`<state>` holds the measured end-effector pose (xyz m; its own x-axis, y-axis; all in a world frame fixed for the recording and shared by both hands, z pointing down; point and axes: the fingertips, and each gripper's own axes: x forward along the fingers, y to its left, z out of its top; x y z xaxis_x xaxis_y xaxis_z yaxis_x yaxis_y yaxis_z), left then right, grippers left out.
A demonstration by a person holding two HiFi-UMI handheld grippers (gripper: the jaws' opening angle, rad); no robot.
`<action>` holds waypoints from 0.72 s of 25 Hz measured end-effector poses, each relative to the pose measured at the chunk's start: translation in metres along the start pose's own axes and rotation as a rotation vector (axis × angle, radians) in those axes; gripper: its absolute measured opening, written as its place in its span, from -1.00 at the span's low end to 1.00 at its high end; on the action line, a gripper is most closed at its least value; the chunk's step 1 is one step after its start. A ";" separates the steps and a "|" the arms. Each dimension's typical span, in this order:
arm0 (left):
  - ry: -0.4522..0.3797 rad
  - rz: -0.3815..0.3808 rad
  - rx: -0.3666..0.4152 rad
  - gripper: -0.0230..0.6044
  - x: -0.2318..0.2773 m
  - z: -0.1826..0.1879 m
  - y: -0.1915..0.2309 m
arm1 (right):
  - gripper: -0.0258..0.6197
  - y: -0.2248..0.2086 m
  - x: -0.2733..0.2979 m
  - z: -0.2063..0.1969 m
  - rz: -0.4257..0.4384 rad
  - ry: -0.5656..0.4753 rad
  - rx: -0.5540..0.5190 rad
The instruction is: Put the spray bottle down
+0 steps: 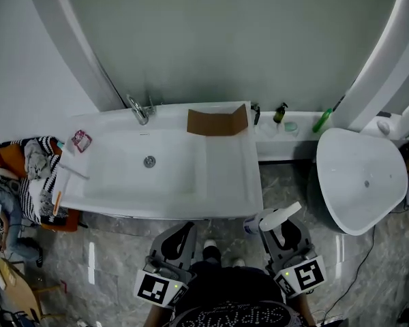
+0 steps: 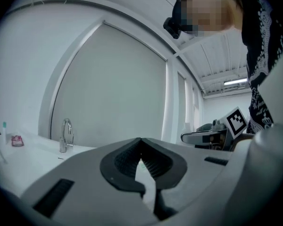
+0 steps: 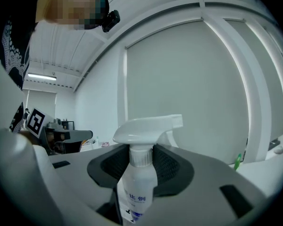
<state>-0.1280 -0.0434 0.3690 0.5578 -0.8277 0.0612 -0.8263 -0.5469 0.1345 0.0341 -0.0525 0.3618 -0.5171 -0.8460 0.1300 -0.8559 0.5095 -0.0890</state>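
Head view, looking steeply down: two grippers sit at the bottom edge above a grey veined floor (image 1: 116,247). The left gripper (image 1: 186,227) is empty, its jaws closed until the tips meet (its own view shows only a thin gap behind the tips). The right gripper (image 1: 281,225) has its jaws partly apart and pressed on a spray bottle (image 1: 279,217), gripping it just below the white trigger head. The clear body hangs below the pads, and it stands upright in the right gripper view. It is held in the air, just off the near right corner of a white basin (image 1: 225,189). On the basin's far rim are a tap (image 1: 138,110) and a folded piece of cardboard (image 1: 217,121), and a red packet (image 1: 80,140) lies at its left end. Clothes (image 1: 34,161) are piled left of the basin. To the right is a low ledge (image 1: 269,145) with a green bottle (image 1: 322,120), then a white toilet (image 1: 361,179)
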 end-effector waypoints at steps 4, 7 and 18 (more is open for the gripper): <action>-0.005 -0.024 -0.007 -0.92 0.007 0.002 0.023 | -0.44 0.004 0.020 0.004 -0.022 -0.015 -0.010; 0.008 -0.051 0.005 -0.92 0.010 -0.001 0.034 | -0.44 0.005 0.031 0.002 -0.046 -0.019 -0.005; 0.000 -0.035 -0.060 -0.92 0.022 0.003 0.064 | -0.44 0.005 0.067 -0.001 -0.047 0.013 0.017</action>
<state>-0.1689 -0.0964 0.3763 0.5866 -0.8080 0.0556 -0.7999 -0.5672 0.1958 -0.0049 -0.1062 0.3709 -0.4765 -0.8668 0.1469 -0.8790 0.4663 -0.0996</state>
